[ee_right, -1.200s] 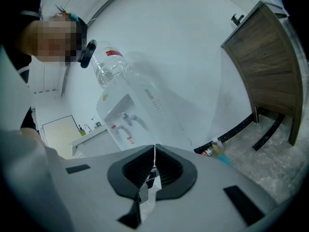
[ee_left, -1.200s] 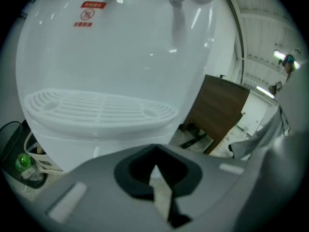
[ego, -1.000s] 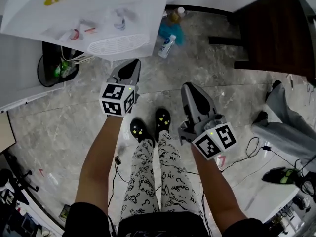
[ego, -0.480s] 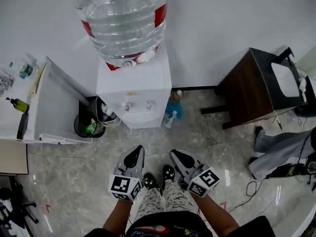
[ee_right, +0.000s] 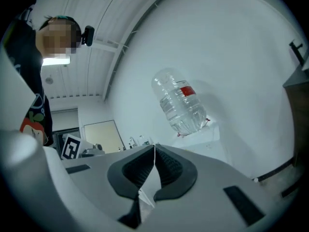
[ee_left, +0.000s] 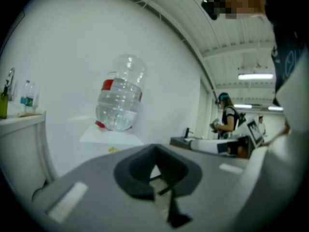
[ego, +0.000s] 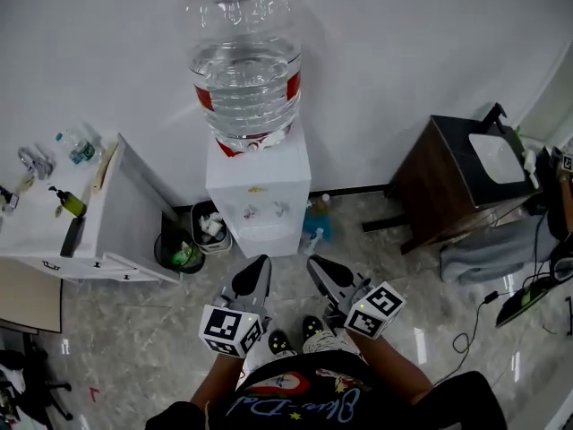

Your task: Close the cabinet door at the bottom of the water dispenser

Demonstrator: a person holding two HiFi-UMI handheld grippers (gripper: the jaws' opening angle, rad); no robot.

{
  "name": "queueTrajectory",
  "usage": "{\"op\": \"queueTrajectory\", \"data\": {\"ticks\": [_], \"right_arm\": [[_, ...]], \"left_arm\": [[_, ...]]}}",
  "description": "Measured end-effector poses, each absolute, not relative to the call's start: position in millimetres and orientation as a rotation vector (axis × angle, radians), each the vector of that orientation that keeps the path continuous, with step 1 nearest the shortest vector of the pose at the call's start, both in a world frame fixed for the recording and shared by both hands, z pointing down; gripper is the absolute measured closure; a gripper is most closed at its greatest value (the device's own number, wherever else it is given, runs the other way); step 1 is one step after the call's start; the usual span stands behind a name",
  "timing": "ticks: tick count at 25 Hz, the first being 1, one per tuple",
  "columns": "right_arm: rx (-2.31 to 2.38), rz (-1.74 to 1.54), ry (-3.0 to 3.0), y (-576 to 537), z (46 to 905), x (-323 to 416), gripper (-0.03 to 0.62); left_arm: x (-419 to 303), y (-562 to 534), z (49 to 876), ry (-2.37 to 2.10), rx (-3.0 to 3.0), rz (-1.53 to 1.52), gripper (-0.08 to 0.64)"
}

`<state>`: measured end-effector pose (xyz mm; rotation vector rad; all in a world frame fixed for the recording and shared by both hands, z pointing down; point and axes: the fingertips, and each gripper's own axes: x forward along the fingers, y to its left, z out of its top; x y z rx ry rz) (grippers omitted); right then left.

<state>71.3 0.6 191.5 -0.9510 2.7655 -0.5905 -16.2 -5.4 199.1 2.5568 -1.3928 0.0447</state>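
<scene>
Both sets of jaws are closed with nothing in them: left gripper [ego: 258, 267] and right gripper [ego: 315, 267] at waist. Water dispenser [ego: 258, 195] stands just ahead; bottom door hidden from above. Best to crouch and push the door's free edge flat until it latches.

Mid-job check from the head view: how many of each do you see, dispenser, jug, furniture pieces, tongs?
Water dispenser: 1
Water jug: 1
Furniture: 2, white counter and dark wooden table
Tongs: 2, left tongs and right tongs, both shut and empty
Total: 6
</scene>
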Motion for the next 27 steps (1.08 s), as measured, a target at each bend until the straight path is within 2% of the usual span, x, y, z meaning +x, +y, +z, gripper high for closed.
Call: {"op": "queueTrajectory", "data": {"ticks": [9, 27], "right_arm": [[-0.811, -0.486, 2.913, 26.0, 169.9, 44.7, 0.577], [-0.860, -0.553, 2.903, 48.6, 183.4, 24.1, 0.577]], "left_arm": [[-10.8, 11.3, 167.9, -1.379, 2.624, 0.020, 0.563], [-44.1, 32.7, 193.6, -1.329, 2.538, -0.040, 0.563]]}}
